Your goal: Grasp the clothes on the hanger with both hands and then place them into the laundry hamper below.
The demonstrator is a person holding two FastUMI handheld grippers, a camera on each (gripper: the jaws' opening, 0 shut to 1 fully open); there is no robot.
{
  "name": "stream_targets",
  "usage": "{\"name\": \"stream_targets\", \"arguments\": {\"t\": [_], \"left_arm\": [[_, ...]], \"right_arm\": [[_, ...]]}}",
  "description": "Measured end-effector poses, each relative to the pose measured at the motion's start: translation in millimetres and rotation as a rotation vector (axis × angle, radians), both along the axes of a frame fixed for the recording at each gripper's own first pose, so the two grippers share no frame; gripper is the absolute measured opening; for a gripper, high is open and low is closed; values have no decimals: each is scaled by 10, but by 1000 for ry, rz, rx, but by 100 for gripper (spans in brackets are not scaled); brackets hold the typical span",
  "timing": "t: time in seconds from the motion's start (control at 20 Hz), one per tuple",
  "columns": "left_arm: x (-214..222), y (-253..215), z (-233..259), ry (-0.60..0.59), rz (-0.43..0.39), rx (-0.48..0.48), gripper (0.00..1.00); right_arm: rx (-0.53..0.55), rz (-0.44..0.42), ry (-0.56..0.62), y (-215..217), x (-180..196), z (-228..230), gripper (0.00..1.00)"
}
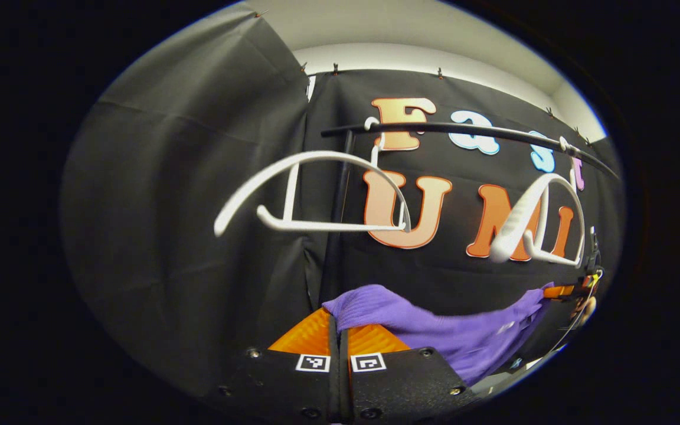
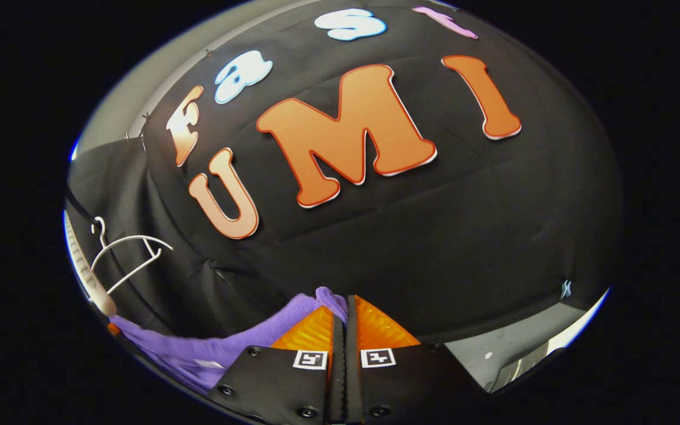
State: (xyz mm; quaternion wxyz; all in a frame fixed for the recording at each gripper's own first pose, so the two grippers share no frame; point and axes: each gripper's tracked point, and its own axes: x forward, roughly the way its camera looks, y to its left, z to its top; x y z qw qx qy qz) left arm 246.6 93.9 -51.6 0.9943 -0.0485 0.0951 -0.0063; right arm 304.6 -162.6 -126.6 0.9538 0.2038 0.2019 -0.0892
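Observation:
A purple garment (image 1: 434,330) stretches between my two grippers, below the hangers. My left gripper (image 1: 338,321) is shut on one end of it, with cloth bunched at the fingertips. In the left gripper view the far end of the garment reaches the other gripper (image 1: 576,290) at the right edge. My right gripper (image 2: 343,310) is shut on the other end of the purple garment (image 2: 198,348), which trails off to the lower left. Two bare white hangers (image 1: 316,195) (image 1: 538,224) hang on a black rail (image 1: 470,133) above the cloth.
The black cloth wall stands close behind the rail. A white hanger (image 2: 130,254) shows at the left of the right gripper view. A strip of pale floor (image 2: 511,348) lies at the lower right there.

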Motion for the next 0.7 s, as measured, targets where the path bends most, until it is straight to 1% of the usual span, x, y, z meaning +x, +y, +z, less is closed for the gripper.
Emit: {"name": "stream_targets", "arguments": {"t": [0.1, 0.15, 0.35, 0.45, 0.6, 0.7], "left_arm": [[-37, 38, -180, 10, 12, 30, 0], [-62, 63, -244, 11, 15, 50, 0], [-213, 8, -269, -11, 14, 54, 0], [-324, -74, -198, -30, 0, 86, 0], [-452, -310, -111, -54, -33, 136, 0], [-579, -528, -61, -80, -78, 148, 0]], "right_arm": [[-52, 5, 10, -70, -91, -110, 8], [-61, 14, 6, -36, -133, -111, 7], [-110, 43, -11, 69, -365, -73, 7], [-132, 53, -31, 127, -490, -16, 7], [-96, 80, -67, 337, -849, 81, 7], [-104, 83, -83, 391, -1076, 108, 7]]}}
